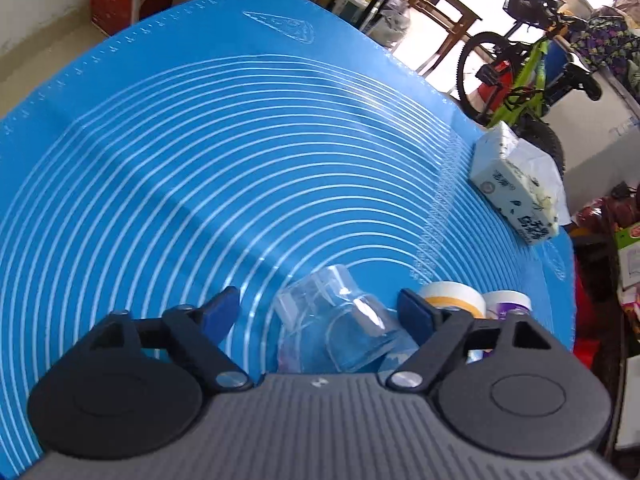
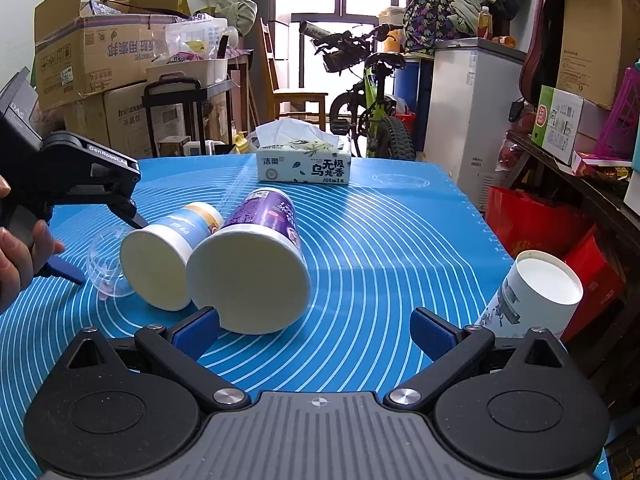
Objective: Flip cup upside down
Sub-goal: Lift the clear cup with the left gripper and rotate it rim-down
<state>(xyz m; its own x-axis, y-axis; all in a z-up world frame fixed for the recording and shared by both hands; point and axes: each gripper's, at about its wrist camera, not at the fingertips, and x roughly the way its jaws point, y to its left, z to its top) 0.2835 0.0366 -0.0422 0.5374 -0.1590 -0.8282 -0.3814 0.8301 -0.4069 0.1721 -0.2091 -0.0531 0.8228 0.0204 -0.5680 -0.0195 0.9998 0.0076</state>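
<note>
Right gripper (image 2: pixel 314 330) nearest, low over blue mat (image 2: pixel 400 248), jaws spread wide, nothing between them; left pad just beside rim of purple cup (image 2: pixel 256 256), contact unclear. Left gripper (image 1: pixel 320 312) also released, fingers apart on either side of clear cup (image 1: pixel 340 320), neither pad plainly touching it. Mat covering table, ringed with white circles. Tissue box (image 2: pixel 304 162) upright at far side of mat. Purple cup on its side mid-mat, mouth toward right camera. Yellow-banded cup (image 2: pixel 168 252) on its side too, touching purple one on its left. White cup (image 2: pixel 536 292) tilted at right edge of mat, beside right finger. Clear cup lying on its side on mat, just left of yellow-banded cup, between left gripper's fingers (image 2: pixel 64 270). Bicycle (image 2: pixel 372 112) and cardboard boxes (image 2: pixel 92 60) behind table.
</note>
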